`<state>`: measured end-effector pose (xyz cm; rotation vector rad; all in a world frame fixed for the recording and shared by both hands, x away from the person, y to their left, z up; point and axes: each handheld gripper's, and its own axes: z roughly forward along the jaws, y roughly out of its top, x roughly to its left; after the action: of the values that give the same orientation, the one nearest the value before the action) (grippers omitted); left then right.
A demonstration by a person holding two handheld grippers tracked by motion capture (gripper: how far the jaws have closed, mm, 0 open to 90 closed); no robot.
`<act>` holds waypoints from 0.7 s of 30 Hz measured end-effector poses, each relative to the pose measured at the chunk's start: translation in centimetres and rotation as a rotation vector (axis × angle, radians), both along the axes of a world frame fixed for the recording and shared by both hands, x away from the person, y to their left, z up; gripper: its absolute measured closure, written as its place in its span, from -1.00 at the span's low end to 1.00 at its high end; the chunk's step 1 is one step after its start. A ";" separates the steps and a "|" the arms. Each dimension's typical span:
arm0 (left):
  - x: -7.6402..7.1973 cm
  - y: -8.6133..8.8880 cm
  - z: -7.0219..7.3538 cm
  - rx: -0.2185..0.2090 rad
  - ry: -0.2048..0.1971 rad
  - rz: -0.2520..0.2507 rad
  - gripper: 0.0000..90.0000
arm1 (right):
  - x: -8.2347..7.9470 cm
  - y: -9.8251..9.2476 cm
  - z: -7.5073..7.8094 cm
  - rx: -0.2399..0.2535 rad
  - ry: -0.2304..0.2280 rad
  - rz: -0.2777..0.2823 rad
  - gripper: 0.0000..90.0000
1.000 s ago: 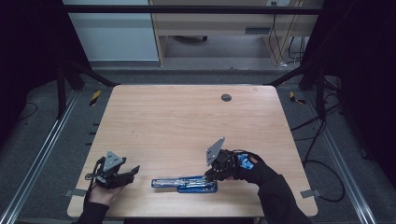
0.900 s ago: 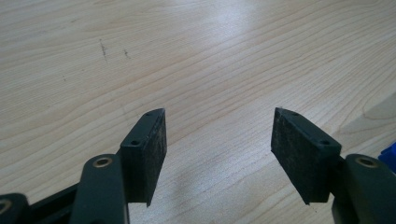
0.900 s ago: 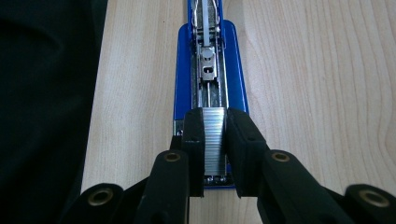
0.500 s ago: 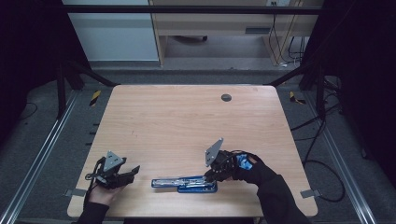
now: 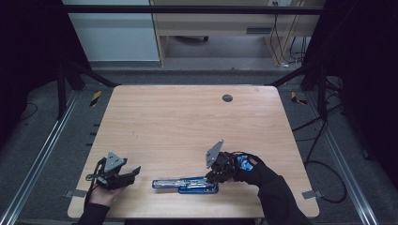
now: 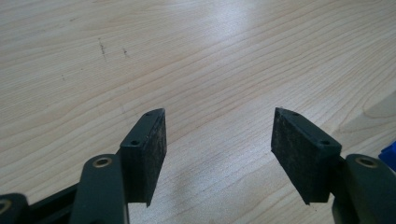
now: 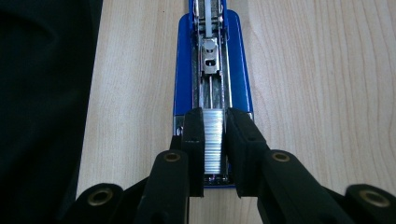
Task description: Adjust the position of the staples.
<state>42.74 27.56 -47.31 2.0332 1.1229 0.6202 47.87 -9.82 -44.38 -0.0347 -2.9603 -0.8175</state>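
The opened blue metal stapler [image 5: 185,183] lies flat at the table's six o'clock edge, its magazine channel exposed for loading. The right gripper [image 7: 215,140] is clamped narrowly on a silver strip of staples [image 7: 214,140], held in line over the channel. The left gripper [image 5: 123,176], jaws wide and empty, rests clear at eight o'clock on the light wooden table [image 5: 187,122].

- You are working under dim light in the high view; the surroundings are sinking into black.
- Glare is washing the table [image 6: 243,42] pale in the left gripper view.
- The staple strip [image 7: 214,140] is gleaming; nearest jaw parts are blurring.
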 end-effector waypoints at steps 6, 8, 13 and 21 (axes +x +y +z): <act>0.0 0.0 0.0 0.000 0.000 0.000 -0.21 | 0.0 0.0 0.0 -0.001 0.005 -0.007 0.71; 0.0 0.0 0.0 0.000 0.000 0.000 -0.21 | 0.0 0.0 -0.1 -0.012 0.005 -0.013 0.66; 0.0 0.0 0.0 0.002 0.002 -0.001 -0.21 | 0.0 -0.3 -0.1 0.009 0.008 -0.030 0.59; 0.0 0.0 0.0 0.001 0.003 -0.002 -0.21 | 0.1 -0.7 0.4 0.057 -0.010 -0.068 0.59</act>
<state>42.75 27.56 -47.31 2.0366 1.1225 0.6170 47.94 -10.49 -43.95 -0.1295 -2.9584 -0.9126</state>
